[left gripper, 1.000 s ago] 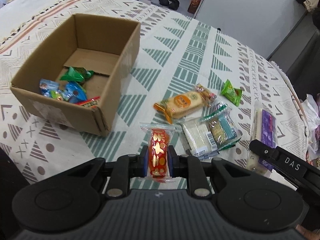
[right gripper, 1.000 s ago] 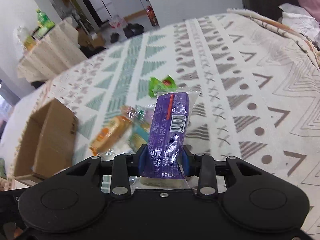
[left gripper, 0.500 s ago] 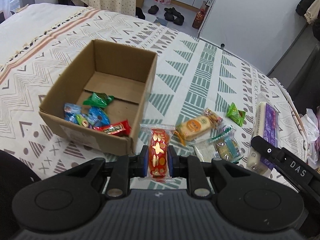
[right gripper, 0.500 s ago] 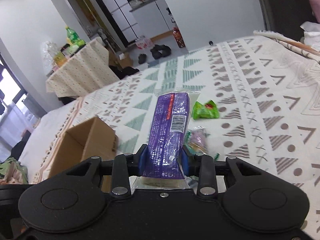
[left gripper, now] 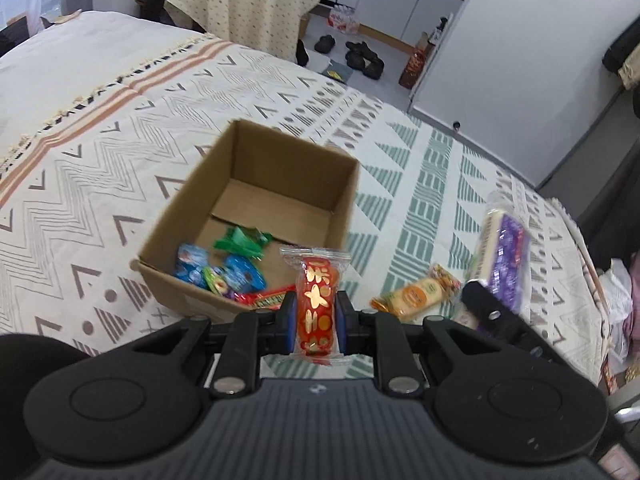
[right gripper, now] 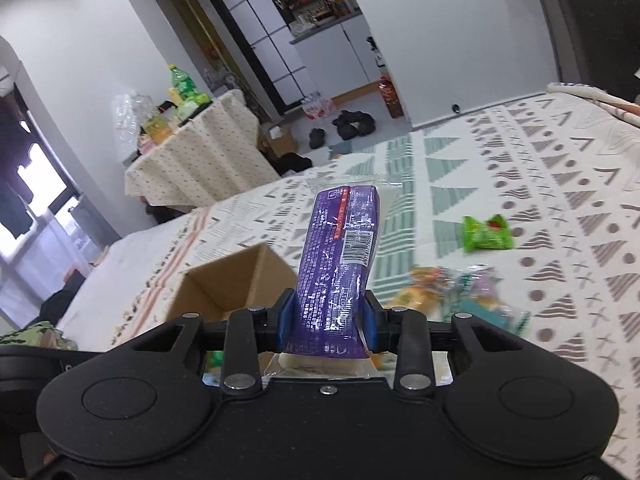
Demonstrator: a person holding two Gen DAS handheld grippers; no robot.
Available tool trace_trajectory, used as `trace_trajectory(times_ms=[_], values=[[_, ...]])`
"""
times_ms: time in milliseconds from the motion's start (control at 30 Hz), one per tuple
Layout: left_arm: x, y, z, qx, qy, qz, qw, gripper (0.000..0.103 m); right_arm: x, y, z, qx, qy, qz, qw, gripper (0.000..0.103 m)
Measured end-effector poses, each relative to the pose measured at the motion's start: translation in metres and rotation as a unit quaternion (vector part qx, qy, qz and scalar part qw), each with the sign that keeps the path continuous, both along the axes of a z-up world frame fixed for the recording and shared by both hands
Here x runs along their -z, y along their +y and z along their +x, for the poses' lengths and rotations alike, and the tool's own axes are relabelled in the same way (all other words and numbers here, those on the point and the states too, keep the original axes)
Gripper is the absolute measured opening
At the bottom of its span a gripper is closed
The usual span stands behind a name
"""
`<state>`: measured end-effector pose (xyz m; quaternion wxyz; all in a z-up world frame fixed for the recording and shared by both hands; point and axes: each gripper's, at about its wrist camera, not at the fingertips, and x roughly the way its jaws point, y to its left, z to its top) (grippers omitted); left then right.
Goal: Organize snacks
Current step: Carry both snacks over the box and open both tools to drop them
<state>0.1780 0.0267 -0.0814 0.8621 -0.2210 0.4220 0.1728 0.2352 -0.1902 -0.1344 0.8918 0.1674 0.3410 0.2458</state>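
Left hand-held gripper [left gripper: 316, 322], at lower centre of its own view, is clamped on a red-and-gold snack packet [left gripper: 316, 304]; its pads pinch the packet's lower half and the clear sealed end stands free above. The packet sits in front of the near rim of the cardboard box [left gripper: 344, 200], which rests on the patterned bed [left gripper: 80, 184] and already holds several small wrapped snacks.

Right hand-held gripper [right gripper: 327, 320] is closed on a long purple packet [right gripper: 338, 256], gripped near its lower end; the rest projects upward, unsupported.

Handling judgement: both packets appear light, with slick film wrapping. The purple packet looks stiff enough to hold its line. Grip the body, not the crimped seals. Loose snacks remain on the bed, including a green packet [right gripper: 488, 233].
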Motion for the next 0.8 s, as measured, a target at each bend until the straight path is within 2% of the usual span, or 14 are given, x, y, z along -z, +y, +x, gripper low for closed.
trace_trajectory(times_ms=[233, 467, 800], values=[[-0.005, 0.035, -0.004, -0.023, -0.009, -0.002, 0.9997, 0.018, 0.001, 0.035, -0.005, -0.027, -0.015, 0.010, 0.999, 0.034], [0.003, 0.077, -0.003, -0.048, -0.007, -0.018, 0.9986, 0.018, 0.002, 0.062, 0.000, -0.050, -0.019, 0.015, 0.998, 0.034], [0.018, 0.110, 0.019, -0.043, -0.007, -0.044, 0.9981, 0.018, 0.009, 0.097, 0.012, -0.066, -0.016, -0.002, 0.998, 0.034]])
